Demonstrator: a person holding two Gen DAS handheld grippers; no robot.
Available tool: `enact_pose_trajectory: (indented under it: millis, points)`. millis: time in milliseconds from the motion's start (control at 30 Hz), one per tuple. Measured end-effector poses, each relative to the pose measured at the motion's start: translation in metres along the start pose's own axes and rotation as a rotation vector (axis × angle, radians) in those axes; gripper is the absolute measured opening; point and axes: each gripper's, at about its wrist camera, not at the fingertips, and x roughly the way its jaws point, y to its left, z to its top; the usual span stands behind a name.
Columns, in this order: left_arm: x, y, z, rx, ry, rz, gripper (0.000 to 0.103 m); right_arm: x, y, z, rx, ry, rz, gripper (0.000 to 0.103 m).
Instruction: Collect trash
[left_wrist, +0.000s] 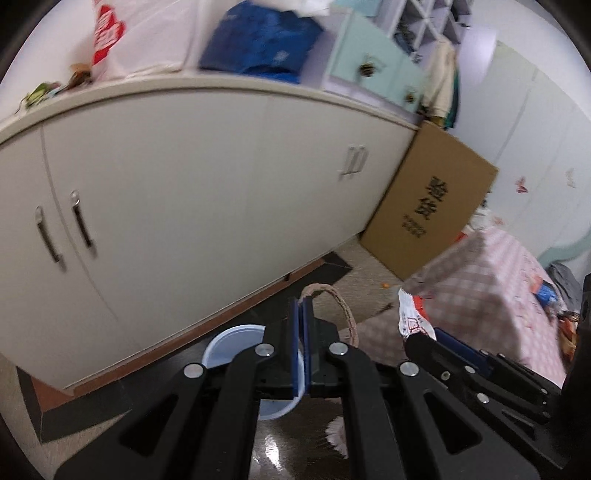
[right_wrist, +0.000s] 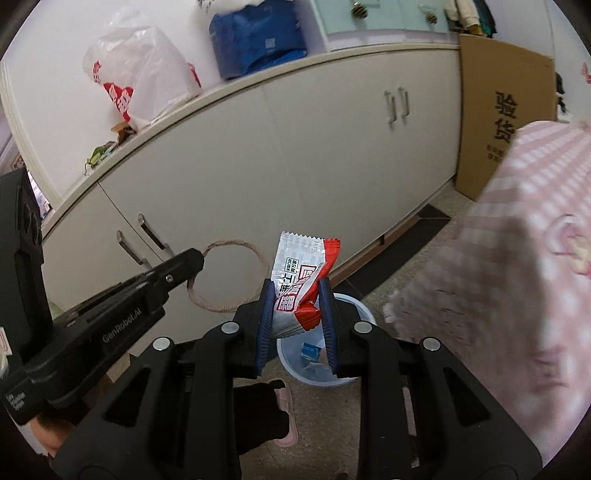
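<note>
Wrapper (right_wrist: 301, 282) — a red-and-white snack packet — sits pinched between the right gripper (right_wrist: 295, 295) jaws, directly above the white plastic bin (right_wrist: 356, 373) on the floor. Left gripper (left_wrist: 303, 314) jaws are pressed together on the bin's rope handle (left_wrist: 341, 306), holding it up.

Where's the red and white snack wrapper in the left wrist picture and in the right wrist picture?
Left wrist view: the snack wrapper is right of centre, at the tip of the right gripper, in front of the pink checked cloth.
Right wrist view: the wrapper is at centre, pinched between the right gripper's blue fingers, above the white bin.
Shared landmark: the cardboard box with black characters.
</note>
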Motion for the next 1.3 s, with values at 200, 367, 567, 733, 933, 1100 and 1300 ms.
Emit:
enact_pose_trajectory:
  millis: [200, 367, 567, 733, 933, 1100, 1300]
  points:
    - [0.024, 0.034, 0.002, -0.053, 0.035, 0.078, 0.002, 0.036, 0.003, 0.006, 0.005, -0.022, 0.029, 0.034]
    - [0.035, 0.040, 0.000, -0.055, 0.065, 0.080, 0.002, 0.051, 0.003, 0.005, -0.008, -0.034, -0.018, 0.058]
    - [0.042, 0.037, -0.004, -0.058, 0.089, 0.080, 0.002, 0.048, -0.005, -0.005, 0.016, -0.009, -0.048, 0.058]
    - [0.048, 0.031, -0.007, -0.047, 0.112, 0.086, 0.002, 0.041, -0.011, -0.013, 0.016, -0.007, -0.064, 0.058]
    - [0.067, 0.024, -0.012, -0.040, 0.156, 0.091, 0.002, 0.041, -0.016, -0.019, 0.013, -0.012, -0.095, 0.058]
    - [0.085, 0.018, -0.013, -0.040, 0.179, 0.089, 0.003, 0.042, -0.024, -0.021, 0.026, -0.033, -0.115, 0.058]
    - [0.109, 0.023, -0.014, -0.088, 0.218, 0.061, 0.047, 0.046, -0.035, -0.020, 0.052, -0.036, -0.116, 0.058]
